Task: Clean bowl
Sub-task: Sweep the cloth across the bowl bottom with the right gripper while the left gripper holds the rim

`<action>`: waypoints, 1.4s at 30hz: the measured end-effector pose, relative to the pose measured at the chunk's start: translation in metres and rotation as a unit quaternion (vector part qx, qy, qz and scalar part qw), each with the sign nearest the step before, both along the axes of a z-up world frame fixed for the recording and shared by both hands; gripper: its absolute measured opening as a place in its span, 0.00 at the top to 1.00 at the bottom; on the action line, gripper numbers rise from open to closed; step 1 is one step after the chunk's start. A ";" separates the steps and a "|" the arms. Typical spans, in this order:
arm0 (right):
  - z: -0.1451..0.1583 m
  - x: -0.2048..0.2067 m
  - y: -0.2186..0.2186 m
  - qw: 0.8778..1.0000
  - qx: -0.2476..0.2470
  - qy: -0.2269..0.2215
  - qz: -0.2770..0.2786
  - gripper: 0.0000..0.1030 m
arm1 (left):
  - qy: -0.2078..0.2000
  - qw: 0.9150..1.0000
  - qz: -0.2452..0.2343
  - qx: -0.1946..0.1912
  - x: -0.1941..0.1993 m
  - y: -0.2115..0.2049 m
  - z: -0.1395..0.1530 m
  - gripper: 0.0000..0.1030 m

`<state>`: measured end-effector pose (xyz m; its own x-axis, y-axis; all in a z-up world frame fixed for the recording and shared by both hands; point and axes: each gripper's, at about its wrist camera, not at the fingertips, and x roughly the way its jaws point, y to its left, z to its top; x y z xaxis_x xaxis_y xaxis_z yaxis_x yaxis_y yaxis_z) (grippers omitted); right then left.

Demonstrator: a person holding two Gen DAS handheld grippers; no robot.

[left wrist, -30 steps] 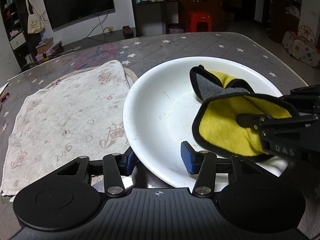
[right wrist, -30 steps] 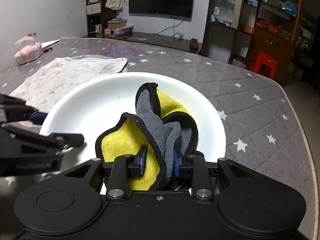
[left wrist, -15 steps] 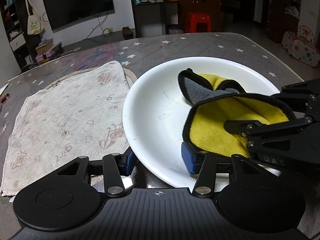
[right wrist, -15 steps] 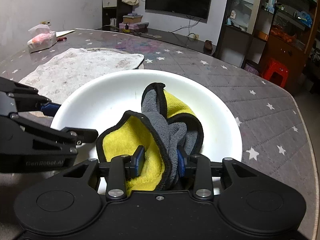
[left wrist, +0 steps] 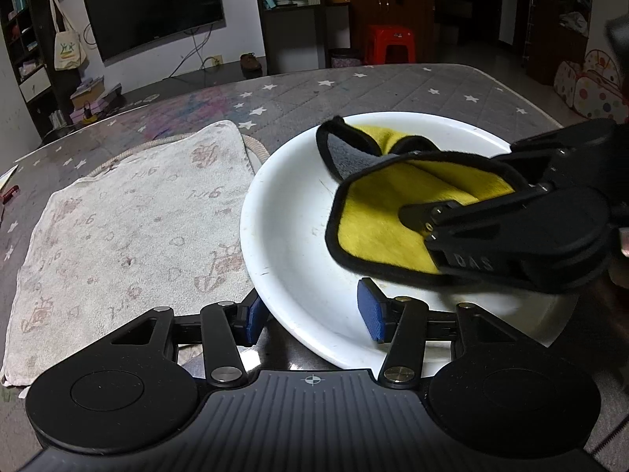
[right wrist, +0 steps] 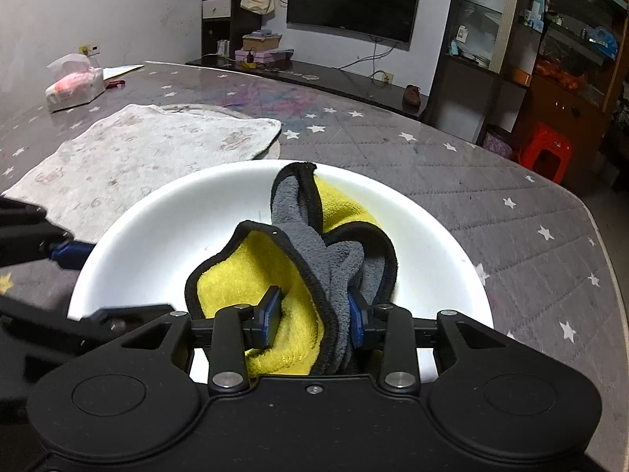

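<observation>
A wide white bowl (left wrist: 283, 236) (right wrist: 177, 228) sits on the grey star-patterned table. A yellow and grey cloth (left wrist: 377, 228) (right wrist: 314, 251) with black edging lies bunched inside it. My right gripper (right wrist: 313, 312) is shut on the near end of the cloth, a blue pad pressing on each side of the bundle. My left gripper (left wrist: 310, 314) straddles the bowl's near-left rim, one pad outside and one inside, and holds it. In the right wrist view the left gripper's fingers (right wrist: 67, 251) show at the bowl's left edge.
A white patterned towel (left wrist: 129, 236) (right wrist: 137, 145) lies flat on the table left of the bowl, touching its rim. A tissue pack (right wrist: 74, 86) sits at the far left. The table edge (right wrist: 605, 244) curves past on the right, with a red stool (right wrist: 546, 149) beyond.
The right gripper has dragged the cloth leftward across the bowl's floor, and its pads stand a little wider around the bundle. The left gripper and the bowl have stayed put.
</observation>
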<state>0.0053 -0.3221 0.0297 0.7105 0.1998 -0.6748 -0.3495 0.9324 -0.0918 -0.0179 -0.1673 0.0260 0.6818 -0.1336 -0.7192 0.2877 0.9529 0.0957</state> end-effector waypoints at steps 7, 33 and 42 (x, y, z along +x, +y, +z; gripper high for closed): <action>-0.001 0.015 -0.001 1.000 -0.001 -0.003 -0.018 0.64 | 0.000 1.000 0.001 0.001 -0.001 -0.001 0.000 0.49; 0.000 -0.029 -0.020 1.000 0.002 0.003 -0.028 0.62 | -0.005 1.000 -0.001 0.001 -0.001 0.001 -0.002 0.49; 0.001 -0.029 -0.017 1.000 0.000 0.009 -0.026 0.59 | -0.007 1.000 -0.001 0.000 -0.003 0.001 -0.002 0.49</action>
